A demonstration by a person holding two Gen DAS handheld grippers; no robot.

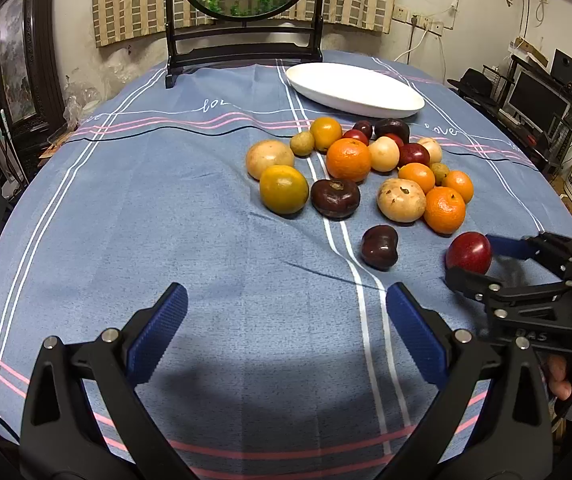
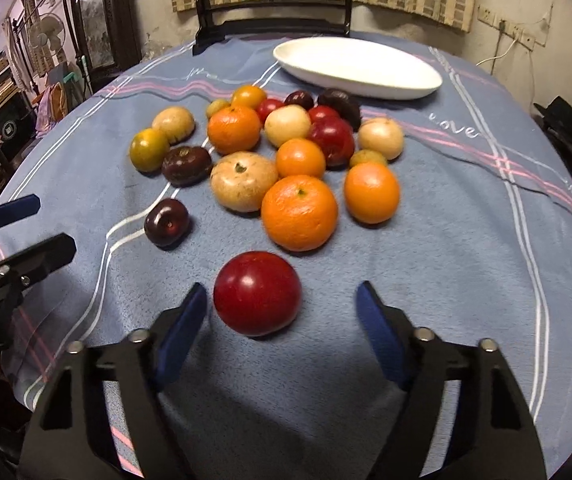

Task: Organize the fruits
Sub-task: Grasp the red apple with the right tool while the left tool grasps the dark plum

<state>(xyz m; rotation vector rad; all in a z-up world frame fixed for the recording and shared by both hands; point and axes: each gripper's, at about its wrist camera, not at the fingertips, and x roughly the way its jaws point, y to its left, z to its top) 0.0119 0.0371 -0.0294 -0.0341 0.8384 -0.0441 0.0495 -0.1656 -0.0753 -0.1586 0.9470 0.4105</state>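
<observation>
The red plum [image 2: 257,293] lay on the desk [image 2: 465,280] nearest the person, apart from the main heap of fruit, with the big orange [image 2: 299,213] just beyond it. The right tongs [image 2: 282,304] stood around it, parted: the left pad seemed to be at or almost at the skin, though the blur there left contact uncertain, while the right pad was clearly off it, so nothing was gripped yet. The left tongs [image 1: 286,304] hung released over bare cloth, holding nothing, with a dark plum [image 1: 379,247] lying ahead of them.

By its look the plum would be light, firm but bruisable, with a smooth glossy skin that could slip or roll out of a lopsided squeeze. The sound hold would be across its widest middle, pads on opposite sides, with gentle pressure. The oranges would likely be heavier and rougher, easier to grip; the pale round fruits [image 2: 244,181] looked hard-skinned. The white oval dish [image 2: 359,67] at the far side was empty and seemed the likely place for the fruit.

For writing, the blue striped tablecloth [image 1: 166,200] carried a white script word "love" near the dish [image 2: 451,129], repeated elsewhere on the cloth. In the left view the body of the right tongs bore raised letters that read about as "DAS", possibly cut off. Papers on the wall were too small to read.
</observation>
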